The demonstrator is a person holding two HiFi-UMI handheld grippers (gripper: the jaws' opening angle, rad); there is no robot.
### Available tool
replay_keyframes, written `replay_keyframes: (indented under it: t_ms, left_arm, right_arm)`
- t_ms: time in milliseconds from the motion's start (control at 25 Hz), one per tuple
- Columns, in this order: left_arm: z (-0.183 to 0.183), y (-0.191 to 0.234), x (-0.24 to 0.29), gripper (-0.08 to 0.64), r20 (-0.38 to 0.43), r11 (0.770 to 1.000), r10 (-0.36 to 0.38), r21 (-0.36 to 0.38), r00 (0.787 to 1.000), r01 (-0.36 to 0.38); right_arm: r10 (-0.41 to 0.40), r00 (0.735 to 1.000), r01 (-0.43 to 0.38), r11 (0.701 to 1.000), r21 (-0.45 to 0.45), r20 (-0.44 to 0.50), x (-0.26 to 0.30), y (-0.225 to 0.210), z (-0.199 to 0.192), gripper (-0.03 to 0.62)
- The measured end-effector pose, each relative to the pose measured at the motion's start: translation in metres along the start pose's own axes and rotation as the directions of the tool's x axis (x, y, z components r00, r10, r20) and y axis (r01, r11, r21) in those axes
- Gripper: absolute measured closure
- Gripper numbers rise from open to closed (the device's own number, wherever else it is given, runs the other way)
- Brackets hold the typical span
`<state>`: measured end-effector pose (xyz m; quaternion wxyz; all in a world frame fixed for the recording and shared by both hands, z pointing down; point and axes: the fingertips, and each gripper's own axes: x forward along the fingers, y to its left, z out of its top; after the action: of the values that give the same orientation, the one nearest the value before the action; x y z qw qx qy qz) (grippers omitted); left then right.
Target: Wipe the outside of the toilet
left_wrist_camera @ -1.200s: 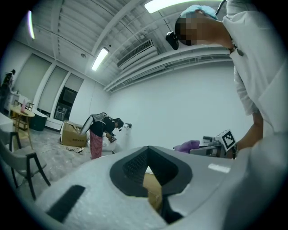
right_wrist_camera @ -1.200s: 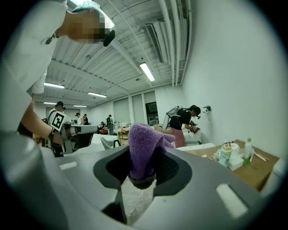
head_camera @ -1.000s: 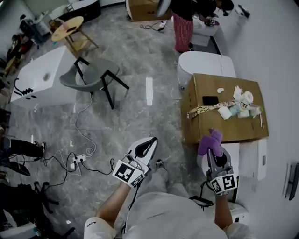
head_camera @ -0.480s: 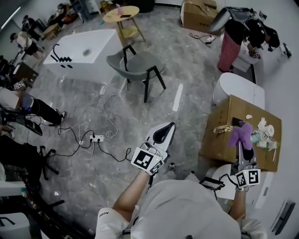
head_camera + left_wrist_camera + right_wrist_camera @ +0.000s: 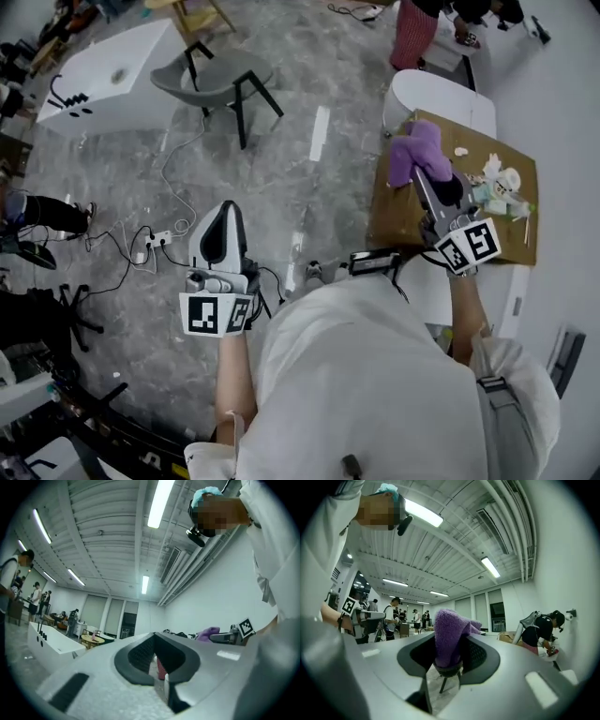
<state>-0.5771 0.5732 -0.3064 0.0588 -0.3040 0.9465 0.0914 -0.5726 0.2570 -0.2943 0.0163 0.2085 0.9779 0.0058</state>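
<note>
One cloth [image 5: 415,153], clamped in right gripper [image 5: 429,178] above box [image 5: 401,220]; left gripper [image 5: 228,214] closed, empty. Toilet [image 5: 436,94] behind box, untouched. Risk: loose cloth end snagging box clutter [image 5: 492,195], pulling free.

Upper left, a bathtub [image 5: 103,70], a chair [image 5: 217,77] to its right; at right, a toilet [image 5: 427,94] above a cardboard box [image 5: 398,211] (cloth [image 5: 417,150] over its upper-left corner, clutter [image 5: 497,192] right).

I work in a big open test lab, not a home: a white bathtub [image 5: 103,80] and a toilet [image 5: 436,98] stand loose on grey stone floor [image 5: 309,84], a power strip [image 5: 155,239] trails cables, and strip lights [image 5: 159,503] hang under bare ducts.
</note>
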Motion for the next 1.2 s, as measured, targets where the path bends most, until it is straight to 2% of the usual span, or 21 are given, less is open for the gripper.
replay_keyframes:
  t_ms: [80, 200, 480, 640, 960, 1200]
  left_arm:
    - [0.007, -0.01, -0.005, 0.555, 0.01, 0.999, 0.036, 0.021, 0.999, -0.037]
    - [0.007, -0.033, -0.004, 0.555, 0.01, 0.997, 0.068, 0.025, 0.998, -0.068]
    - [-0.012, -0.085, 0.001, 0.555, -0.036, 0.995, 0.104, -0.002, 0.994, -0.104]
    - [-0.021, -0.111, 0.012, 0.555, -0.049, 0.995, 0.102, -0.011, 0.994, -0.103]
    - [-0.033, -0.141, 0.034, 0.554, -0.06, 0.999, 0.006, -0.044, 0.998, -0.008]
    - [-0.051, -0.129, 0.04, 0.554, -0.089, 0.991, -0.109, -0.082, 0.99, 0.102]
  right_arm:
    - [0.045, 0.999, -0.045, 0.999, 0.003, 0.017, -0.001, -0.001, 0.005, 0.459]
    - [0.071, 0.997, -0.071, 0.997, 0.012, 0.007, -0.012, -0.011, 0.006, 0.459]
    - [0.08, 0.997, -0.077, 0.991, 0.112, -0.022, -0.052, -0.028, -0.007, 0.459]
    - [0.076, 0.996, -0.07, 0.988, 0.135, -0.039, -0.073, -0.042, -0.015, 0.459]
    - [0.001, 1.0, -0.002, 0.98, 0.2, 0.004, -0.096, -0.041, -0.006, 0.461]
    - [-0.086, 0.996, 0.083, 0.977, 0.196, 0.006, -0.091, -0.022, -0.008, 0.46]
